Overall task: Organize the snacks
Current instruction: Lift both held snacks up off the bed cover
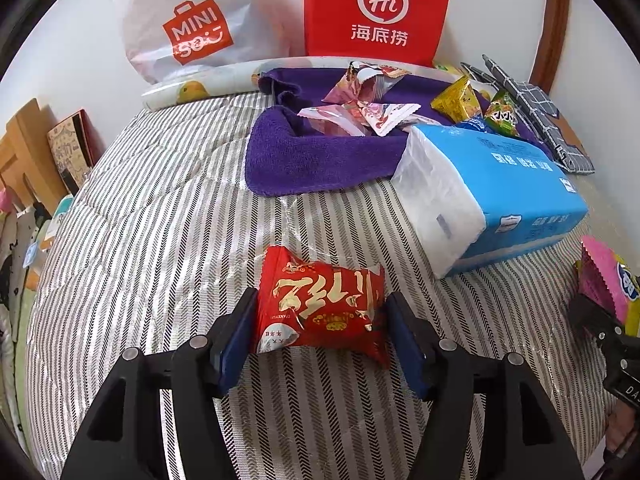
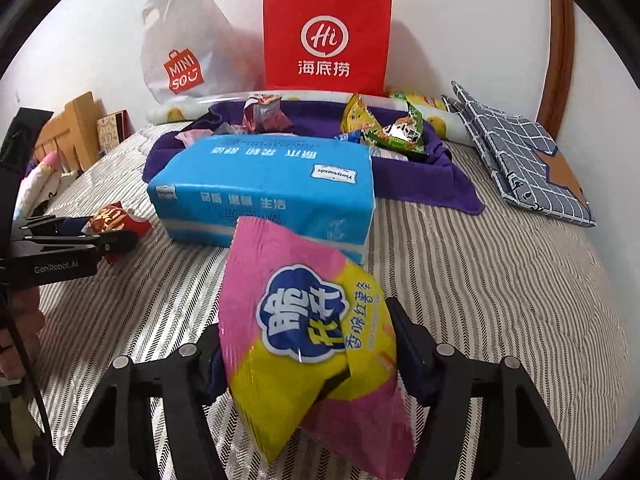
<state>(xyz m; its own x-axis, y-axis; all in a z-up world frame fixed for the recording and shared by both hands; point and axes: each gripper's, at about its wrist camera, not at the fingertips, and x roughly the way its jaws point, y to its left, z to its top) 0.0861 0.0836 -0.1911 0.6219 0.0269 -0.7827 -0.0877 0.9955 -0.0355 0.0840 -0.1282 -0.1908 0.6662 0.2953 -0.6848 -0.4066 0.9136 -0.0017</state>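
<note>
The jaws of the left gripper [image 1: 322,320] flank the red snack packet [image 1: 320,306] on the bed [image 1: 160,220] without clear contact, the jaws of the right gripper [image 2: 308,356] clamp the pink-and-yellow snack bag [image 2: 308,332], whose slick film could slip free.

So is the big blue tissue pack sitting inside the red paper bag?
No, the blue tissue pack lies on the striped bed cover, in front of the red paper bag standing by the wall.
</note>
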